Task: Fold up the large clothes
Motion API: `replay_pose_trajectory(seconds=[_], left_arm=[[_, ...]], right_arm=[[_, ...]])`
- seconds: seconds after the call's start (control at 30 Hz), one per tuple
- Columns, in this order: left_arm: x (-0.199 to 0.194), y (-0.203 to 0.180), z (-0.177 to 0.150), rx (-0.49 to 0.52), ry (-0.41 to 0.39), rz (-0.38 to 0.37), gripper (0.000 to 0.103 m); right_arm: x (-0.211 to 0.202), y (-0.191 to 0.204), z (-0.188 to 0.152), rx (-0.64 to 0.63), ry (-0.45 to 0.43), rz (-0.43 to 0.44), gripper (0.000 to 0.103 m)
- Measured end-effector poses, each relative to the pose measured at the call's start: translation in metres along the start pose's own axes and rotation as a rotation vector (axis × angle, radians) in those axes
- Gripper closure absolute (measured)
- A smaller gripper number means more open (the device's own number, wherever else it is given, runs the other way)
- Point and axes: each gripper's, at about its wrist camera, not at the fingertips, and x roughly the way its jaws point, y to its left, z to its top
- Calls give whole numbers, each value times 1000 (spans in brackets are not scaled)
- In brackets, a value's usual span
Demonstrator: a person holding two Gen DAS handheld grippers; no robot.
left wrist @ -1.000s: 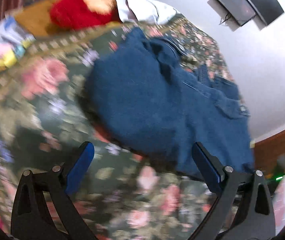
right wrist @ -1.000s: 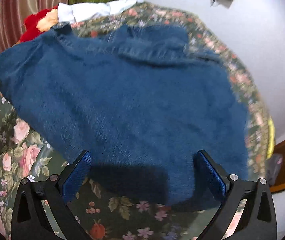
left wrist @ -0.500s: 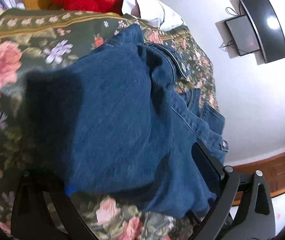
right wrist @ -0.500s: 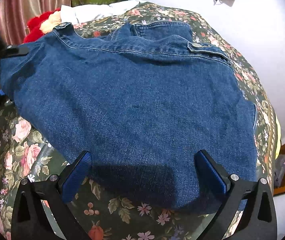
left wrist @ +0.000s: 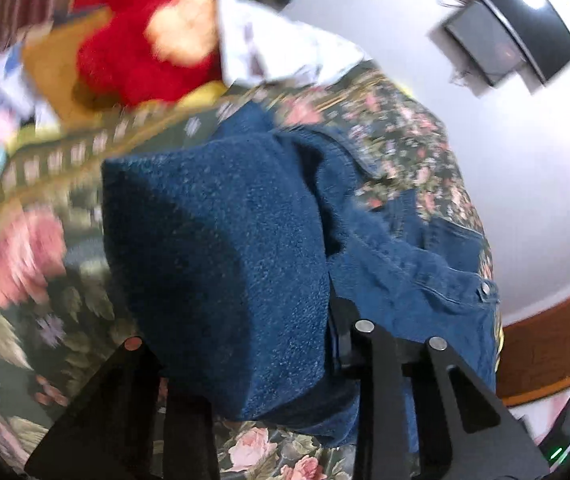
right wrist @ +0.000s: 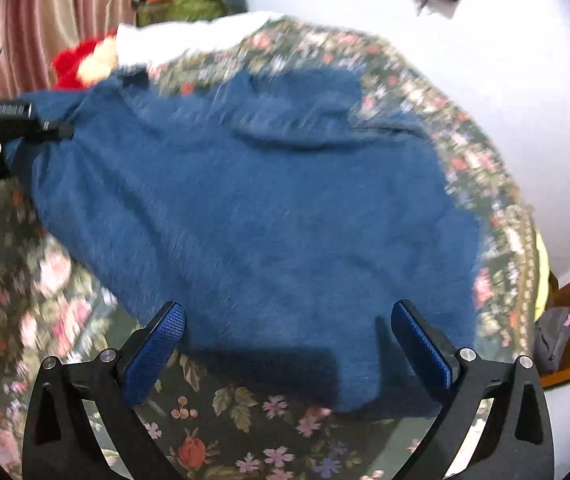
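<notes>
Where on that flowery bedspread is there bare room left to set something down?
Bare floral bedspread shows in front of the denim garment, between it and the right claw, and along its left side. The far end is crowded: red plush toy and white cloth.

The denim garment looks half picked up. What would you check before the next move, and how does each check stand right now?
1. Left gripper has the denim garment: ok; jaws have just been closing, cloth bunched between them.
2. Right gripper ready to grab: ok, jaws wide, empty.
3. Near hem within the right gripper's reach: ok, it lies between the fingers.
4. Garment spread flat: not ok, left side lifted.
5. Floral bedspread unsnagged: cannot tell.
</notes>
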Motion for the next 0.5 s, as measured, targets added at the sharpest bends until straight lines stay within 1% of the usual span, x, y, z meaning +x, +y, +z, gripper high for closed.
replay_pose_trajectory(seconds=[0.07,0.13,0.2,0.27,0.33,0.4,0.47,0.5], left_arm=[[-18,-15,4,72,-51,7,73],[-42,-27,8,116,-113,0,74],[-58,-34,11,135,-160,-5,74],[-74,-41,12,163,-205,7,74],[-80,-46,13,190,-223,26,74],[-81,-51,13,210,-224,39,74],[-82,-54,9,229,-224,58,74],[-82,-56,8,240,-226,68,74]], right_arm=[[-6,-6,10,40,-21,18,0],[-6,-4,22,70,-30,39,0],[3,4,31,86,-16,66,0],[19,21,36,74,18,103,0],[38,40,34,46,69,130,0],[57,58,31,21,113,148,0],[64,69,27,-6,115,136,0],[64,75,27,-37,111,113,0]])
